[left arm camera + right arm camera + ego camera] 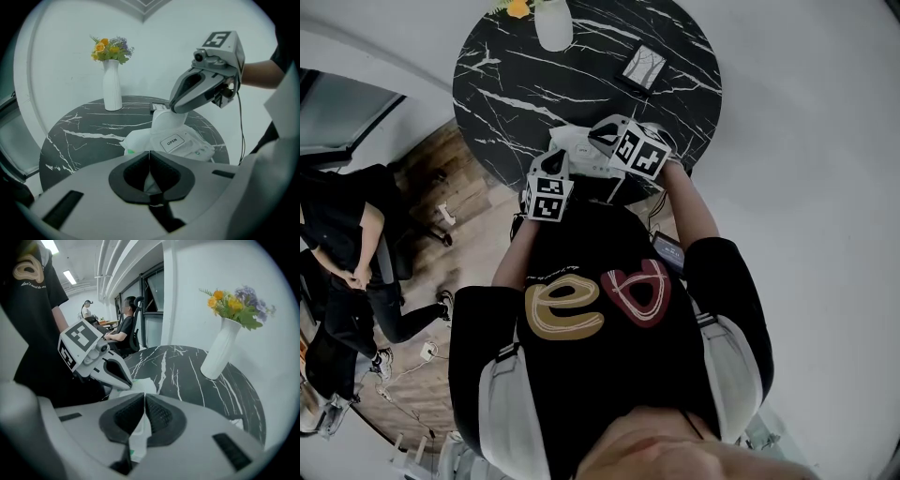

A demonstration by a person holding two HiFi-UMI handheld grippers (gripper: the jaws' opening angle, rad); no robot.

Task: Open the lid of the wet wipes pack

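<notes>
The white wet wipes pack (187, 145) lies at the near edge of the black marble table (84, 136), and its label reads OPEN. It also shows in the head view as the pack (574, 142) between both marker cubes. My left gripper (149, 154) is shut on the pack's near edge, with white film pinched between its pads. My right gripper (174, 110) comes in from the upper right, and a white lid flap (168, 123) stands lifted from the pack up to its tips. In its own view the right gripper (144, 397) is shut on that thin flap (137, 434). The left gripper (123, 377) sits just beyond.
A white vase of flowers (111, 86) stands at the table's far side, also seen as the vase (219, 350). A small dark box (642, 66) lies at the far right. A seated person (337, 244) is off to the left. A cable (241, 126) hangs from the right gripper.
</notes>
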